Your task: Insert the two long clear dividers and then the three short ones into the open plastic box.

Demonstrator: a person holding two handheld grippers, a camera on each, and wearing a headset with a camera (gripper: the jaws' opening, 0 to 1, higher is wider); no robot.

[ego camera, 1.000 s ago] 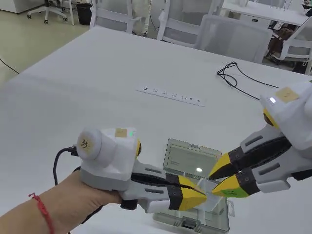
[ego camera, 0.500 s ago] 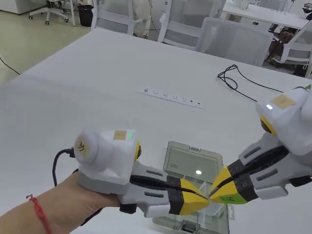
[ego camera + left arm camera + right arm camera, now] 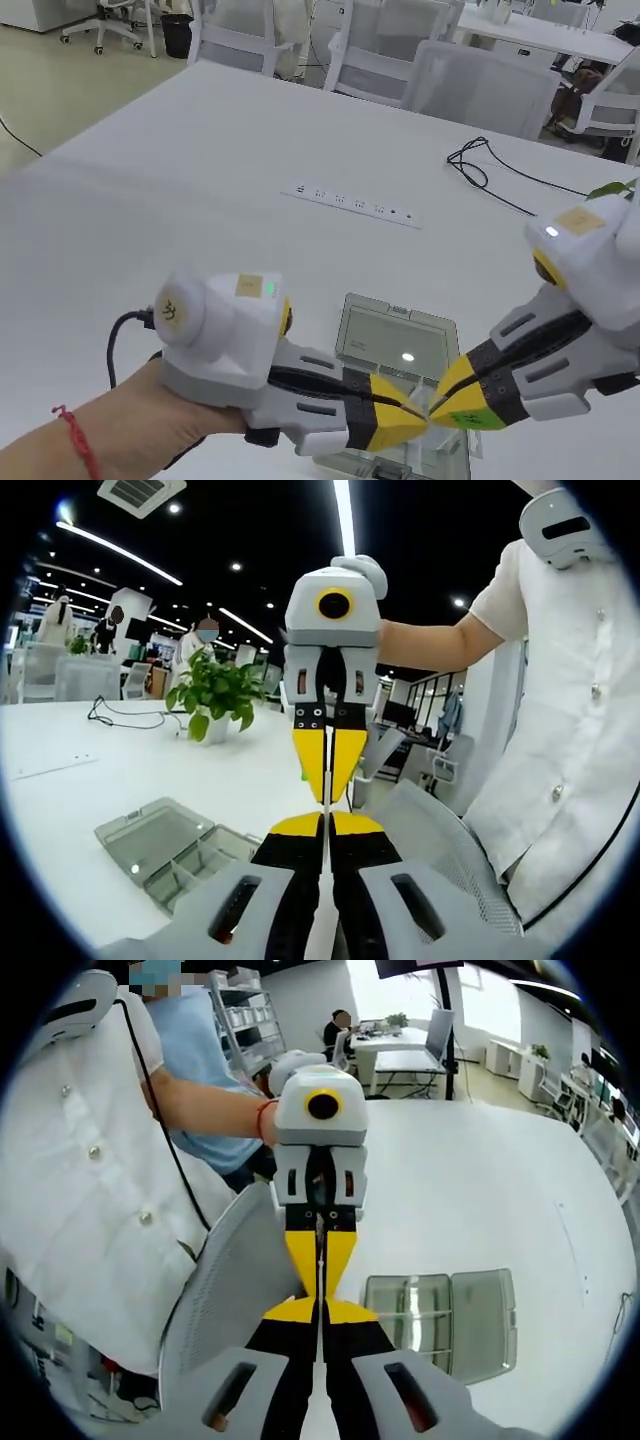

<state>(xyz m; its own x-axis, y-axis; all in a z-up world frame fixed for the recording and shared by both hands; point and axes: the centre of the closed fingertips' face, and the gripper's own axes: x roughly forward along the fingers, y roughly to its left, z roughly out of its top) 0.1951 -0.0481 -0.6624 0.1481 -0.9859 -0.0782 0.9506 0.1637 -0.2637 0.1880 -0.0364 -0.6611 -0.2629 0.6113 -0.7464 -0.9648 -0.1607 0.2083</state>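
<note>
Here are both tongs nose to nose over the desk (image 3: 200, 170): the left tongs (image 3: 405, 418), gripped by a hand (image 3: 140, 415) with a red cord (image 3: 85, 435) at the wrist, point right, and the right tongs (image 3: 445, 402) point left, with the yellow tips touching or all but touching. In the left gripper view the left tongs (image 3: 326, 825) are pressed narrow, no gap to speak of, and the right tongs (image 3: 327, 778) face them tip to tip, just as tight. The right gripper view gives the mirror of it, right tongs (image 3: 320, 1310) below and left tongs (image 3: 320, 1260) above. A thin bright line runs between the tips, but whether a clear divider is pinched there I cannot tell. The open plastic box (image 3: 395, 340) lies on the desk directly under the tips, lid flat on the far side. Its base (image 3: 200, 860) shows clear partition lines inside. Farther off lie a white power strip (image 3: 350, 198) and a black cable (image 3: 480, 160).
</note>
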